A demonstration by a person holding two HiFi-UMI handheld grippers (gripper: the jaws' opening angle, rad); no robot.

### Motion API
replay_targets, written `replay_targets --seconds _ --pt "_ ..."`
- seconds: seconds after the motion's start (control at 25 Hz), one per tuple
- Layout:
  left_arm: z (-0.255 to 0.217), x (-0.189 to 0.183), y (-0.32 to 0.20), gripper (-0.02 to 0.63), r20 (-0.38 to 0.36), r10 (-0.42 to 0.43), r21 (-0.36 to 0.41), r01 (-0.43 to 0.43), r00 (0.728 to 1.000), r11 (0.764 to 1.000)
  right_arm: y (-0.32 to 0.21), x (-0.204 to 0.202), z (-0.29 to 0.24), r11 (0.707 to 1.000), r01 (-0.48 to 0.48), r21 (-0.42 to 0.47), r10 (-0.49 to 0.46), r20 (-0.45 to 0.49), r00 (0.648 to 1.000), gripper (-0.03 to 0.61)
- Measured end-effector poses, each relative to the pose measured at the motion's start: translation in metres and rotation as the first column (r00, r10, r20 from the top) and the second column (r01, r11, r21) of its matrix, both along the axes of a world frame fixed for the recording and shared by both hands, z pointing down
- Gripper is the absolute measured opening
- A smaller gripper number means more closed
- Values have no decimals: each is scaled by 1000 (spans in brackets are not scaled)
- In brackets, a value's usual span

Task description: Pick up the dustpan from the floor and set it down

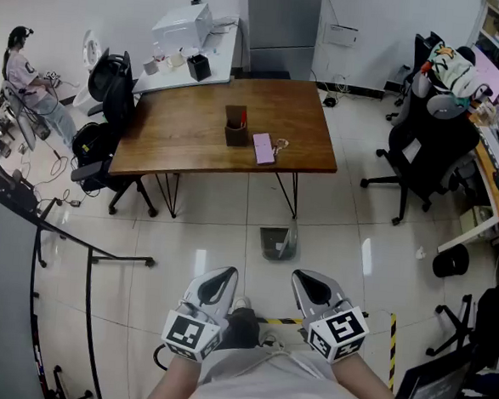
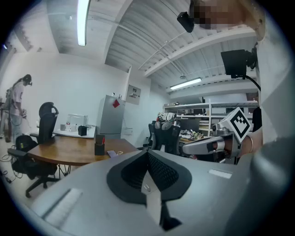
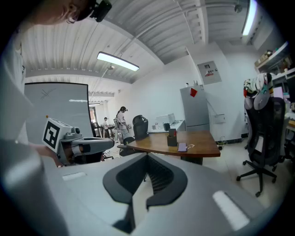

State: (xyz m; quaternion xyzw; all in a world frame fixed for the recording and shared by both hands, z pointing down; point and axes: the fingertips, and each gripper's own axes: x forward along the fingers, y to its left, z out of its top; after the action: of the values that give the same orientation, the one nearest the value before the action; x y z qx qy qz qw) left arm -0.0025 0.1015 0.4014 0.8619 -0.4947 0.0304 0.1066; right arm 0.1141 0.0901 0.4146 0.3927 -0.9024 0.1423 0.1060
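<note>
The dustpan (image 1: 278,242) is grey and lies on the white tiled floor, just in front of the wooden table (image 1: 177,138). Neither gripper view shows it. In the head view my left gripper (image 1: 225,275) and right gripper (image 1: 305,278) are held side by side close to my body, short of the dustpan and apart from it. The left gripper (image 2: 147,152) has its jaws together with nothing between them. The right gripper (image 3: 147,156) is likewise shut and empty.
On the table stand a dark pen holder (image 1: 235,127) and a purple notebook (image 1: 263,148). Black office chairs (image 1: 423,151) stand at the right and another chair (image 1: 112,99) at the left. A black metal rack (image 1: 59,241) runs along the left. Yellow-black tape (image 1: 391,332) marks the floor.
</note>
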Motion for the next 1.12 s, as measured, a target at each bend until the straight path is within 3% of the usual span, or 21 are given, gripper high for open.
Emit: replay_targets --seconds 0.32,0.56,0.72,0.88,0.96,1.0,1.12 --pt "4 -63 -92 15 -55 43 -15 -44 998 999 -86 -48 7 997 -73 -15 73 -35 997 -2" --pt "3 -102 -154 15 -51 79 -13 -79 996 997 -146 -52 9 971 -238 -29 235 -68 970 -2" --pt "14 -113 -171 15 -76 73 -44 -77 994 996 -155 -52 26 961 -265 -79 256 -103 961 6" --pt "24 -110 -181 15 -81 71 -76 -78 994 994 -168 -47 52 951 -273 -146 248 -168 954 98" --pt "30 -107 -185 15 -77 77 -94 -85 994 992 -180 -37 80 936 -290 -200 242 -235 941 182" --pt "35 -106 -187 15 -74 77 -105 -85 994 991 -186 -32 102 923 -297 -243 227 -276 934 231" --pt "56 -102 -197 15 -68 68 -137 -76 995 988 -202 -14 183 854 -330 -401 165 -393 905 284"
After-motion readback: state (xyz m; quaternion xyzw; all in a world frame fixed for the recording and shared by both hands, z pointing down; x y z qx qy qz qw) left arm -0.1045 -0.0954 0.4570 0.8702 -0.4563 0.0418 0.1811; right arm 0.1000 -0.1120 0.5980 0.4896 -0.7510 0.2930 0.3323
